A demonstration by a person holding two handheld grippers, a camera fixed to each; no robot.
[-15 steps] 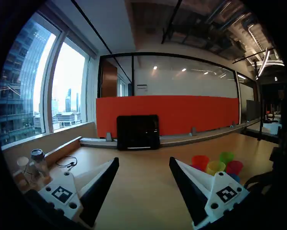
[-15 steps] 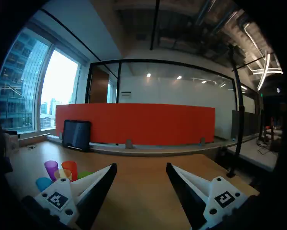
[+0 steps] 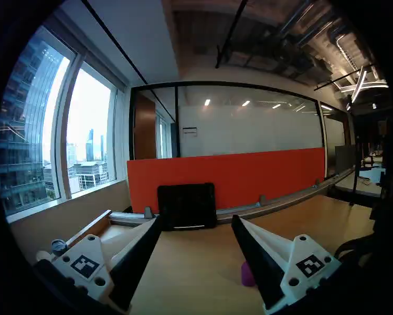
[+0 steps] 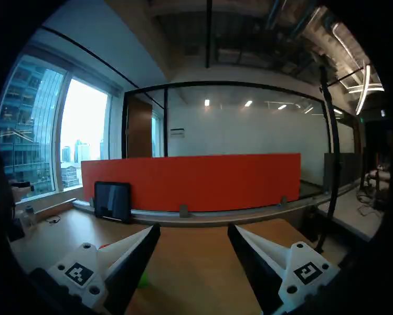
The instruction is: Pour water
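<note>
1. The purple cup (image 3: 246, 273) is the closest thing in the left gripper view. Just a small bit of it peeks out, low down and right beside one finger of the left gripper (image 3: 195, 219).
2. The left gripper is wide open and holds nothing.
3. The right gripper (image 4: 192, 227) is wide open too, with nothing in it. A bit of green cup (image 4: 142, 281) shows low down beside one of its fingers.
4. A little farther off in the left gripper view, the dark lid of the bottle (image 3: 59, 245) pokes up behind the other finger, near the window side of the wooden table (image 3: 196, 262).
5. Farther back a black tablet (image 3: 187, 206) leans on the red wall (image 3: 259, 173), and the big window (image 3: 86, 142) is past that.
6. The job looks like it has just started, since nothing is picked up yet.
7. Both grippers point too high. To do this well, it would help to tip them down so the bottle and cups sit between the fingers.
8. Then one gripper should close around the middle of the bottle and hold it straight up, so nothing spills.
</note>
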